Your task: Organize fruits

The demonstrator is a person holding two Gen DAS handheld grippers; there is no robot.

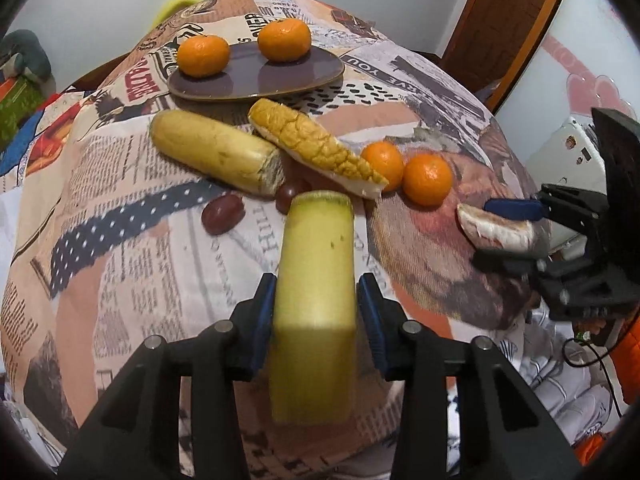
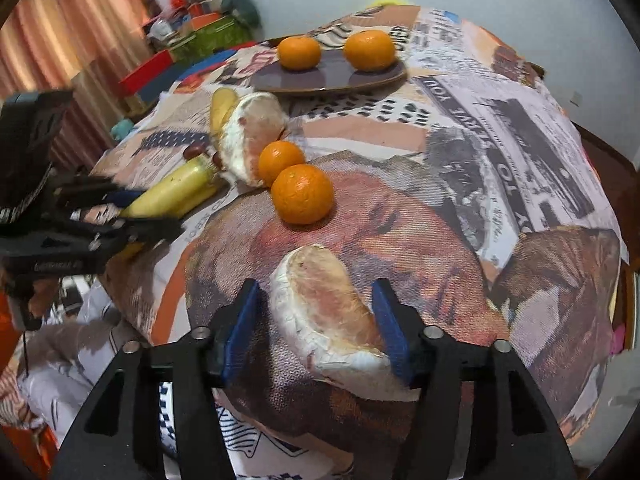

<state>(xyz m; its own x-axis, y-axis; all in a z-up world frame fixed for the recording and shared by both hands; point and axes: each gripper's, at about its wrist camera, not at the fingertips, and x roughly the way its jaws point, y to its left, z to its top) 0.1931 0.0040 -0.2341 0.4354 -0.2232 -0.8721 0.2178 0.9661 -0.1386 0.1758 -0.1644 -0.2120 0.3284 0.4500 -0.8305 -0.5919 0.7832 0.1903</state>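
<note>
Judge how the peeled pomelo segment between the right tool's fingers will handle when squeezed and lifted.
The pomelo segment looks soft: its thin membrane could tear under firm pressure. Its curved, tapering shape may let it pivot or slip between the flat pads. It seems light and unlikely to roll.

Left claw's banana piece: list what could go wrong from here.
1. The left claw grips the banana piece only near its back half; the long front could tip or slip.
2. Grapes lie loose just ahead and could get knocked and roll.
3. The right claw straddles a pomelo wedge with a gap at its left pad; an uneven squeeze may push it askew.
</note>
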